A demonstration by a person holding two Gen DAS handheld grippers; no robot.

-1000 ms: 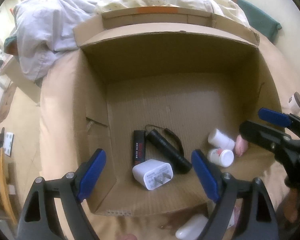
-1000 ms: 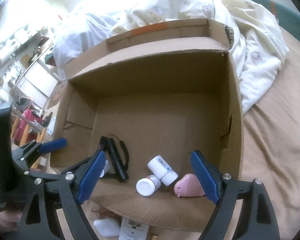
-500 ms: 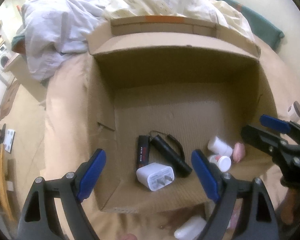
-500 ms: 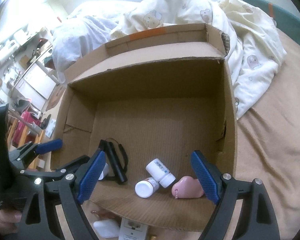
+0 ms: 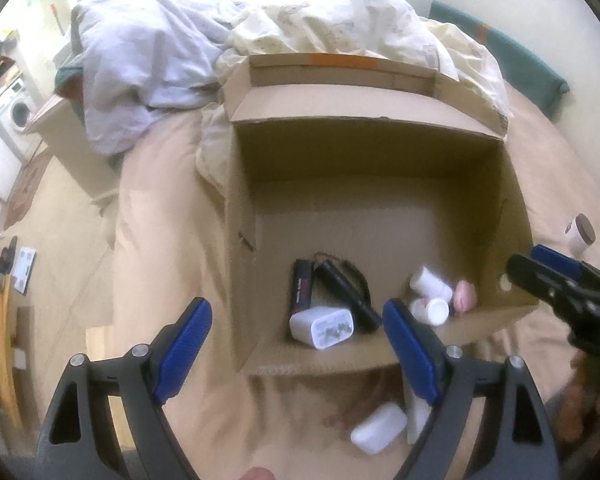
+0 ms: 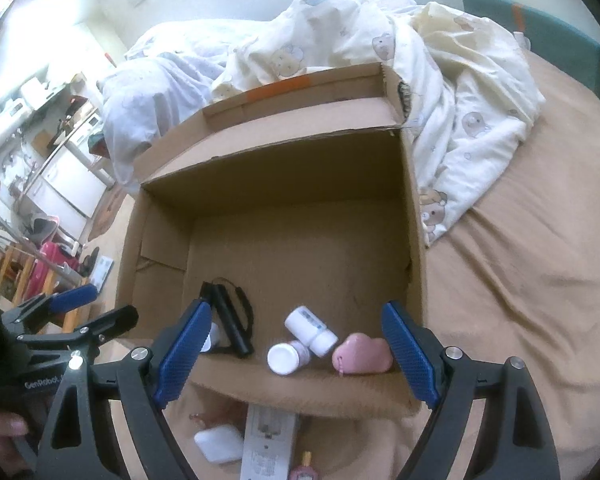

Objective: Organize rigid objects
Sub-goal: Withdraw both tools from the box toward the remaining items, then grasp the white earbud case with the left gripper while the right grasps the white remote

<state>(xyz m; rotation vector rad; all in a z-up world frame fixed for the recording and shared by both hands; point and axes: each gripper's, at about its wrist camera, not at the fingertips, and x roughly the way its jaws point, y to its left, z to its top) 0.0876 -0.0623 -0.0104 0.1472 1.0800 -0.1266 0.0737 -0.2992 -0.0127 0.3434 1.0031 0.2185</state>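
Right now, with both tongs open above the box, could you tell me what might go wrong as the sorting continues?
1. The two white bottles lie on their sides beside the pink case; a careless drop may set them rolling.
2. The flashlight has a loose cord that might snag.
3. The white case on the soft sheet in front of the cardboard box sits close to other small items; the right tongs may nudge a neighbour.

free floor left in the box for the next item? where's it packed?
Cardboard box: the back half of the floor is bare, from the far wall down to the flashlight and the pill bottles. The front edge is crowded: charger, flashlight, bottles, pink case in the right corner.
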